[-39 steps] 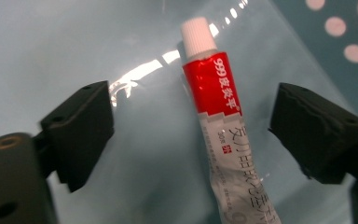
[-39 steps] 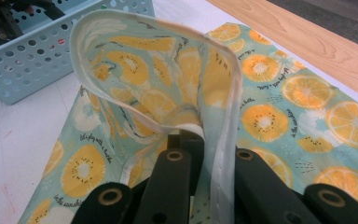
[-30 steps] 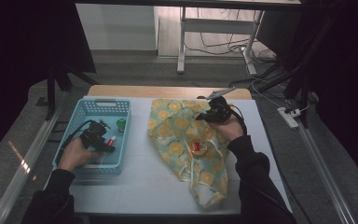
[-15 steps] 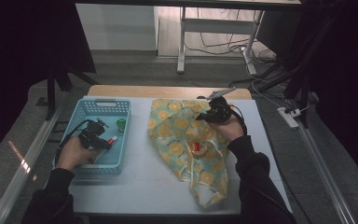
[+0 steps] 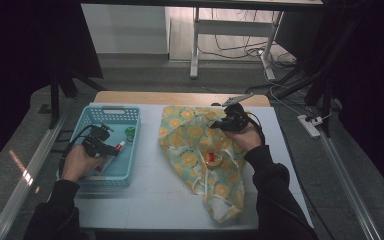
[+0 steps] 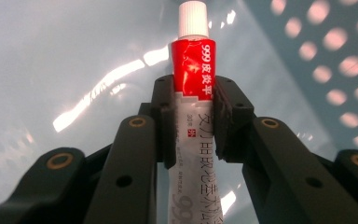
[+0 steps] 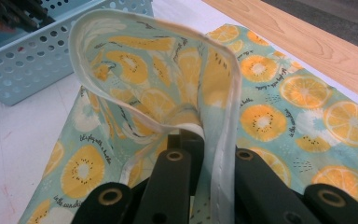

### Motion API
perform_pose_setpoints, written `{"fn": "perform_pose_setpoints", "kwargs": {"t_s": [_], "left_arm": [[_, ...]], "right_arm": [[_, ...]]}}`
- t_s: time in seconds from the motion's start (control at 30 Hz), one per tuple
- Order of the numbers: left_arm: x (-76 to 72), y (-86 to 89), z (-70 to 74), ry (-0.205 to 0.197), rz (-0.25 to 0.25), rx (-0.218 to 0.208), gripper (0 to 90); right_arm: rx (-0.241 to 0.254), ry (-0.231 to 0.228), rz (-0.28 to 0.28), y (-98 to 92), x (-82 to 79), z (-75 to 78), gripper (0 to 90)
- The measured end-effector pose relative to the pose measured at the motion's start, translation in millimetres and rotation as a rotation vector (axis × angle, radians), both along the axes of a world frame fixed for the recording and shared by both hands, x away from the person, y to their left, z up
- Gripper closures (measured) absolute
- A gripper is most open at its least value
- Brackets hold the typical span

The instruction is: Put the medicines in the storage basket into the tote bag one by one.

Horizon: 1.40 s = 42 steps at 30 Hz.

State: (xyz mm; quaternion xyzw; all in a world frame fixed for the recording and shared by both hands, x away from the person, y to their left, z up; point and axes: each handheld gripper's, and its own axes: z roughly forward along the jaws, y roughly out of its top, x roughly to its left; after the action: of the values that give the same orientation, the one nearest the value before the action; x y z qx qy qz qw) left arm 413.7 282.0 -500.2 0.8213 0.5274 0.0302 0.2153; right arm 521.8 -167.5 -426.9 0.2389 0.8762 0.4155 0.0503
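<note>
A red and white tube (image 6: 193, 60) with a white cap lies in the light blue basket (image 5: 111, 108) at the table's left. My left gripper (image 6: 193, 121) has just been closing and is now shut on the tube's middle, both pads pressing its sides. From above, the left gripper (image 5: 111, 148) sits low inside the basket. A teal cloth bag (image 5: 195, 145) printed with orange slices lies mid-table. My right gripper (image 7: 205, 144) is shut on its white-edged rim and holds the cloth bag (image 7: 168, 60) open. From above, the right gripper (image 5: 219, 123) is at the bag's far end.
A small green object (image 5: 129, 132) lies in the basket beyond the tube. A red and white round thing (image 5: 211, 158) sits in the bag's opening. The basket (image 7: 23, 65) stands left of the bag. A wooden strip (image 5: 180, 97) runs along the far table edge.
My left hand has shifted slightly inside the basket by the tube. The right hand and the cloth bag stay as they were.
</note>
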Motion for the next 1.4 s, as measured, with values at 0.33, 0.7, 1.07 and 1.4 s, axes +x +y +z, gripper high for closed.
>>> {"fn": "perform_pose_setpoints", "kwargs": {"t_s": [0.33,0.7,1.07,1.4], "left_arm": [[-0.7,-3.0,38.2,-0.088,-0.005,-0.038,71.8],[-11.2,-48.2,75.5,-0.134,-0.125,-0.053,71.8],[-16.3,-109.9,93.7,-0.143,-0.269,-0.113,71.8],[-8.5,-164.1,88.4,-0.119,-0.356,-0.133,71.8]], "right_arm": [[0.001,-0.002,-0.002,0.7,0.3,-0.1,90.0],[0.002,-0.002,-0.002,1.2,0.7,0.1,90.0],[0.007,-0.002,-0.008,0.5,0.6,1.6,90.0],[0.008,-0.003,-0.006,1.3,0.1,1.4,90.0]]}}
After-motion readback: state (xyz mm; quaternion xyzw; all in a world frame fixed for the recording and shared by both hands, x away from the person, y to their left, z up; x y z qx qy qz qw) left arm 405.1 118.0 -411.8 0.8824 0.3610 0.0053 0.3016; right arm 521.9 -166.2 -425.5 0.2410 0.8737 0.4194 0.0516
